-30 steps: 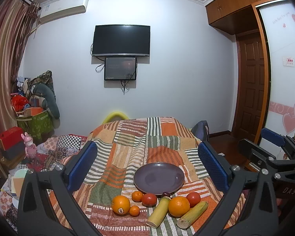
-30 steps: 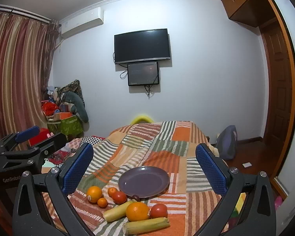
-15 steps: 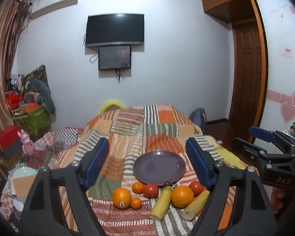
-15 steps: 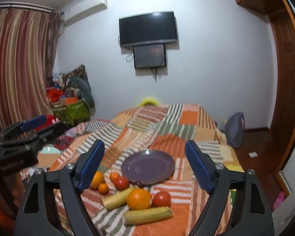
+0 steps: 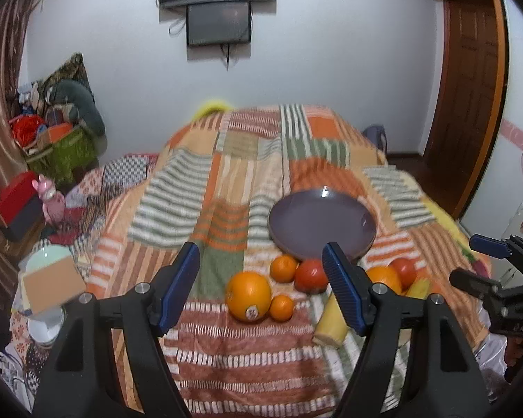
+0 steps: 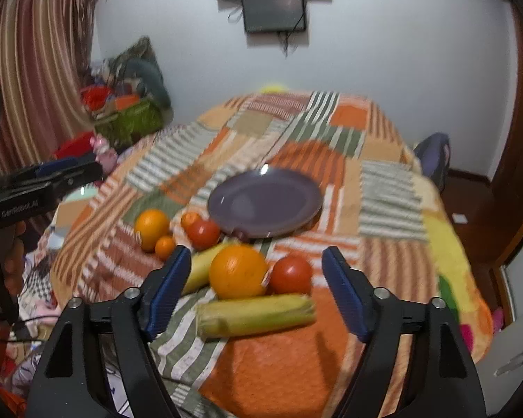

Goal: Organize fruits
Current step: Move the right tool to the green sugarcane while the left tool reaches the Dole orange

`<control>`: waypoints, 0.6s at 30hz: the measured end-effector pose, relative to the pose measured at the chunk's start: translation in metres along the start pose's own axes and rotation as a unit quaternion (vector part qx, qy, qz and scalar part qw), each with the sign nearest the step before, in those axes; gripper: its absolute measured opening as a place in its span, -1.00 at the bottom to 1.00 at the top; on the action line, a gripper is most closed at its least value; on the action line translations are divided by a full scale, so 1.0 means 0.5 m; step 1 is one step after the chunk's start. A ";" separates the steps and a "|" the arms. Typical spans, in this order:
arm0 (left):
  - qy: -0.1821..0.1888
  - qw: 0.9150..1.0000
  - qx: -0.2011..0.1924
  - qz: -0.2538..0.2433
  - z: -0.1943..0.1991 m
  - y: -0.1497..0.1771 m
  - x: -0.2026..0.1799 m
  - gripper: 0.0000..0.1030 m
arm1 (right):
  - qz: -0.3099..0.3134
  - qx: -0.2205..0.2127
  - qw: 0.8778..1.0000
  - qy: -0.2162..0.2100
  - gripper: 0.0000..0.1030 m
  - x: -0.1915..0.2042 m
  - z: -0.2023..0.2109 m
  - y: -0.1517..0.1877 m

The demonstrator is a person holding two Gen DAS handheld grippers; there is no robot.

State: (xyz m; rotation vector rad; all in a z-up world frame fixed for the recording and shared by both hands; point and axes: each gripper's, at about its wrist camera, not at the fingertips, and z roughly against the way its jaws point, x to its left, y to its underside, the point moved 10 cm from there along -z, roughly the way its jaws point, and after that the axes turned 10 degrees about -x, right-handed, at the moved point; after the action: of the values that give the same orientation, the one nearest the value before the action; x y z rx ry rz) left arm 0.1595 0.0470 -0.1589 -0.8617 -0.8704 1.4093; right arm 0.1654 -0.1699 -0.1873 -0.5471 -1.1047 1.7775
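Note:
A purple plate [image 5: 322,223] lies empty on the patchwork blanket [image 5: 226,181]; it also shows in the right wrist view [image 6: 265,202]. In front of it lie a stickered orange [image 5: 248,296], two small mandarins [image 5: 281,307], tomatoes [image 5: 310,275] and a yellow corn cob [image 5: 329,324]. My left gripper [image 5: 261,278] is open and empty above the stickered orange. My right gripper [image 6: 252,278] is open and empty above a big orange [image 6: 238,271], a tomato [image 6: 291,274] and a corn cob [image 6: 256,315].
The blanket covers a bed whose edges drop off left and right. A green basket [image 5: 61,153] of clutter, a red box [image 5: 15,195] and a pink toy [image 5: 50,198] sit on the floor at left. A wooden door [image 5: 470,87] stands at right.
Both grippers have tilted down and moved closer to the fruit, which now looks larger. The jaws of both have narrowed somewhat but stay open.

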 end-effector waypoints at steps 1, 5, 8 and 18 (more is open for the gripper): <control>0.003 1.000 0.009 0.001 -0.006 0.013 0.002 0.42 | 0.001 0.008 1.000 -0.003 0.63 0.002 -0.008 0.009; 0.003 0.999 0.041 0.009 -0.031 0.054 0.015 0.60 | 0.008 0.045 0.999 -0.010 0.65 0.011 -0.041 0.050; -0.002 0.998 0.060 0.008 -0.045 0.079 0.025 0.63 | 0.013 0.078 0.997 -0.012 0.65 0.013 -0.067 0.085; -0.005 0.993 0.120 0.018 -0.115 0.148 0.049 0.64 | 0.021 0.112 0.993 -0.011 0.75 -0.003 -0.099 0.121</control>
State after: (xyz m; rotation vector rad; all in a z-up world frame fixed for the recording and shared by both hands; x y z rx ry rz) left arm 0.1778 0.0714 -0.2508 -0.6897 -0.6797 1.5151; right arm 0.1740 -0.1582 -0.2642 -0.4180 -0.8999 1.9179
